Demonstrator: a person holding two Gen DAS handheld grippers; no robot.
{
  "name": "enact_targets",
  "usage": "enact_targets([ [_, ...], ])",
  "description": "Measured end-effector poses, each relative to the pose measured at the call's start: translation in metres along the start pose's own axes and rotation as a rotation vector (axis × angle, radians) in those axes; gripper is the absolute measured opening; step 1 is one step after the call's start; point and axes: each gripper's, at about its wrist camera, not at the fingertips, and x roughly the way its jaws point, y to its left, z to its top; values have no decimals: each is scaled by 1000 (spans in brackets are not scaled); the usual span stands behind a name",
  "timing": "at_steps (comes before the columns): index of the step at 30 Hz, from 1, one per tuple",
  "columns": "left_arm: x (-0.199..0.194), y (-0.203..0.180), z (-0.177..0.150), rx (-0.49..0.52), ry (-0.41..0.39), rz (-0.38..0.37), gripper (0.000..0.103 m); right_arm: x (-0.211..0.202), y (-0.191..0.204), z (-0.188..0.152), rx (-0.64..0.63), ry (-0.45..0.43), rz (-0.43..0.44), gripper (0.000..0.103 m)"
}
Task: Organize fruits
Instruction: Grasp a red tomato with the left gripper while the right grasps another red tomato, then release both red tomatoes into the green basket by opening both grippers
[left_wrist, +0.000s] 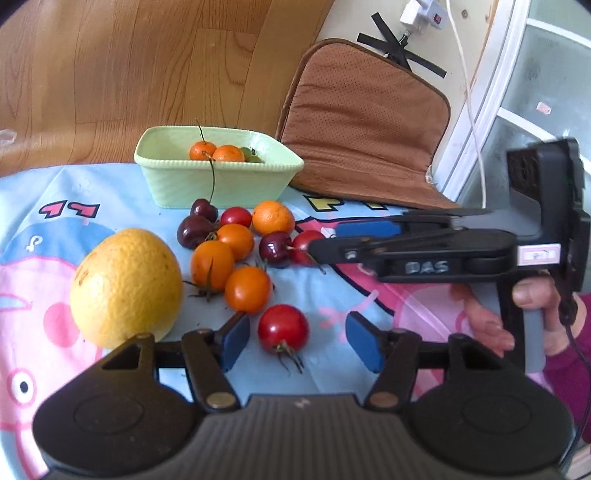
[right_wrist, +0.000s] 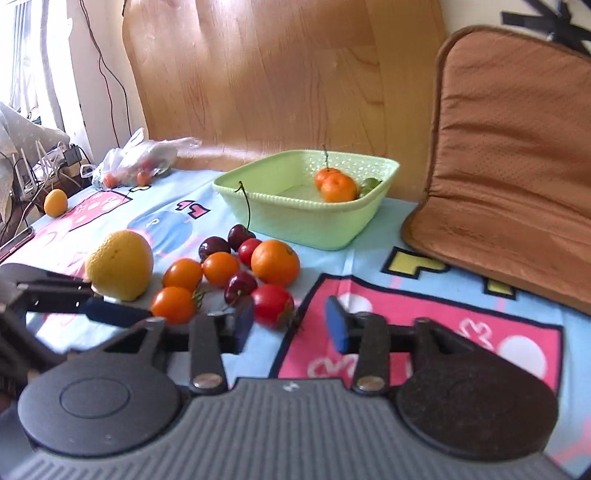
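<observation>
Red cherry tomato sits low-centre in the left wrist view between the left gripper's parted blue pads, untouched. Right gripper also apart, empty, beside the fruit cluster. Green basket upper-centre holds two tangerines.

a pale green ribbed plastic basket, its wall perforated with small holes, holds two orange mandarins and something green. the cartoon-print tablecloth is light blue with pink shapes, white dots and yellow blocks outlined in dark blue. a large yellow citrus fruit sits by orange cherry tomatoes, a glossy red tomato and dark maroon cherries. the brown dotted seat cushion has darker piping. both black grippers carry blue pads.
</observation>
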Motion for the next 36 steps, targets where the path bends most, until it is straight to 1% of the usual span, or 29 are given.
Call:
enact_targets([
  [1,0,-1,-1,8,-2,9,50,4,2,0,-18,10,4,50],
  [2,0,-2,-1,15,-4,20,41,8,5,-1,-35,19,6,49],
  [3,0,-2,-2,19,-7,36,38,10,8,-2,-49,30,13,48],
  [4,-1,-1,-2,16,-8,44,30,8,11,-3,-69,26,6,38],
  [5,-2,2,-3,5,-7,37,30,5,15,-4,-86,27,-3,32],
  [7,-7,8,-4,-26,-1,9,30,-4,21,-8,-83,31,14,32],
  [12,-24,11,-18,-32,4,-37,30,-34,50,-34,-119,19,38,32],
  [15,-34,12,-17,-50,11,-72,30,-46,60,-40,-114,6,61,32],
  [18,-46,15,6,-46,-37,-91,30,-52,59,-22,-99,-62,45,32],
  [20,-52,19,32,-38,-82,-88,30,-53,56,-2,-91,-126,19,32],
  [22,-50,26,68,-31,-116,-76,30,-47,50,21,-88,-182,-22,32],
  [24,-36,35,104,-25,-128,-46,30,-29,35,46,-51,-207,-40,32],
  [27,6,59,145,-57,-70,-19,30,10,9,71,15,-173,-72,32],
  [28,23,68,155,-74,-48,11,30,24,2,75,34,-153,-81,32],
  [30,53,81,168,-85,3,51,30,49,-13,80,63,-110,-105,32],
  [33,90,95,173,-107,67,96,30,76,-25,77,72,-54,-134,33],
  [36,111,101,169,-106,107,138,33,79,-25,75,49,-67,-150,35],
])
